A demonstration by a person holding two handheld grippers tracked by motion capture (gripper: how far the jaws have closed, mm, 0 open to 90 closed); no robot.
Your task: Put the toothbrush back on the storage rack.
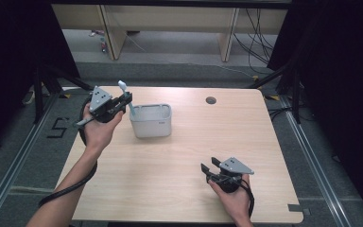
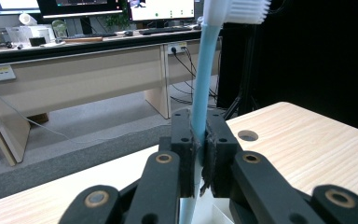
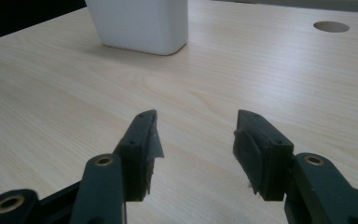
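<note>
Near the surface's [image 1: 179,161] far left corner, the left hand-held gripper [image 1: 125,100] clamps a light-blue plastic toothbrush [image 1: 126,98] upright by its handle, bristles topmost, its lower end inside the white rectangular plastic holder [image 1: 151,121]. Near the front right edge, the right hand-held gripper [image 1: 209,167] rests with jaws spread, holding nothing.

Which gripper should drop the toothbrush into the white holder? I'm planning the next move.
Left. The left gripper is shut on the toothbrush right at the holder; the right gripper rests open and apart, near the table's front.
</note>
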